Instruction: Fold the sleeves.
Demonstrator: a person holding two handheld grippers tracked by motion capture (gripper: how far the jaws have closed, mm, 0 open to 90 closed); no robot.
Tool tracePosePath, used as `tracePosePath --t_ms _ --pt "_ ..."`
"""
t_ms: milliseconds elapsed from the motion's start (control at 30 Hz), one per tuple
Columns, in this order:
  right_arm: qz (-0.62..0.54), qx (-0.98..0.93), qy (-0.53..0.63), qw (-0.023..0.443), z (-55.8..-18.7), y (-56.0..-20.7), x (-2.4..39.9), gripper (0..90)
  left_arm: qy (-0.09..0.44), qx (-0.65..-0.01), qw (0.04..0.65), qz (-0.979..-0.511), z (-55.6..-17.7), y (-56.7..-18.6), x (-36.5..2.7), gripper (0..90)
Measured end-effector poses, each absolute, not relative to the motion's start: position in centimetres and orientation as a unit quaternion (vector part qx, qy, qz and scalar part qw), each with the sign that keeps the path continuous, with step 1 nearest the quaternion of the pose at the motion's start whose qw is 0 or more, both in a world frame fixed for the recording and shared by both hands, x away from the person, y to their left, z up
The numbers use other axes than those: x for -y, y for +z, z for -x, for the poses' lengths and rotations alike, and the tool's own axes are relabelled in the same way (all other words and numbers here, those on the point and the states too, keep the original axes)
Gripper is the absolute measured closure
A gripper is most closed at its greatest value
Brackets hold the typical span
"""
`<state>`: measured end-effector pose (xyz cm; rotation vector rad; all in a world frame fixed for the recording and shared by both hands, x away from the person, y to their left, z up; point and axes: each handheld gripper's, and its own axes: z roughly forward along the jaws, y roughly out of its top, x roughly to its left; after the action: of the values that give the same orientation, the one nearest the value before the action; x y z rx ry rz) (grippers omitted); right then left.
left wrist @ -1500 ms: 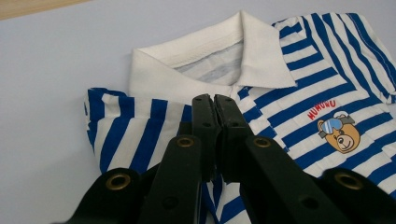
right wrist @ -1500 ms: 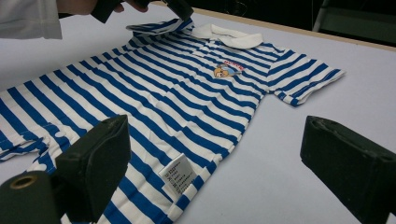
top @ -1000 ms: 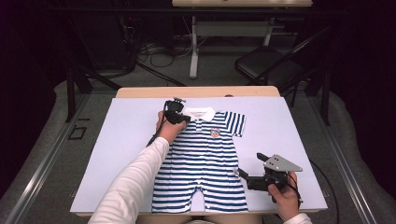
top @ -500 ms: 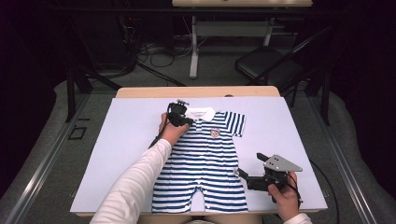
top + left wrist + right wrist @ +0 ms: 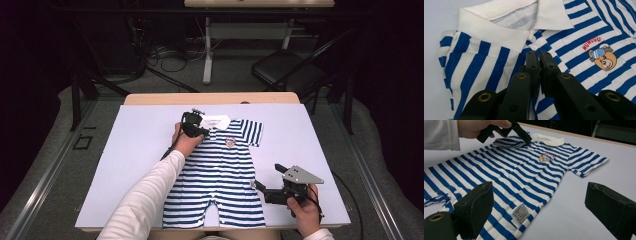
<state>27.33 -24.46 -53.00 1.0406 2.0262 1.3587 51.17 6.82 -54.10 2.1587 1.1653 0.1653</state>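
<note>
1. Nearest the person, the right gripper (image 5: 266,176) hovers just off the romper's (image 5: 220,170) hem-side edge, where it was 1 second ago. Its 2 jaws stand wide apart and hold nothing. The right gripper view shows a white care label (image 5: 520,213) on the seam between them.
2. The striped romper lies flat, front up, in the middle of the worktop (image 5: 130,150), legs toward the person and collar away.
3. Farther up, the left gripper (image 5: 539,53) has crept a little toward the collar (image 5: 494,28) over the last second. It now sits on the chest just below the collar. Its 2 jaws are closed to a thin slit, tips pressing the fabric. I cannot tell whether any cloth is caught between them.
4. Beside it, the sleeve (image 5: 451,57) on that shoulder lies bunched inward over the body. The bear badge (image 5: 604,58) stays smooth and uncovered.
5. Farthest over, the other sleeve (image 5: 251,132) is spread out flat.
6. My reading: that small shift suggests the left side is being tucked or pinned down, with folding barely begun. The idle right gripper looks free to take the opposite edge.
</note>
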Motion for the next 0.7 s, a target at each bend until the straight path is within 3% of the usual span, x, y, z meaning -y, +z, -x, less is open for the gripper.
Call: tracePosePath --t_ms 333,700 --pt "-0.382 -0.741 0.496 0.241 -27.32 -53.02 24.41 8.5 0.057 -0.444 0.343 -0.826 -50.98 -53.99 -6.59 80.4" --pt "-0.384 -0.741 0.496 0.241 -27.33 -53.03 24.41 8.5 0.071 -0.446 0.369 -0.812 -50.83 -53.47 -6.65 60.9"
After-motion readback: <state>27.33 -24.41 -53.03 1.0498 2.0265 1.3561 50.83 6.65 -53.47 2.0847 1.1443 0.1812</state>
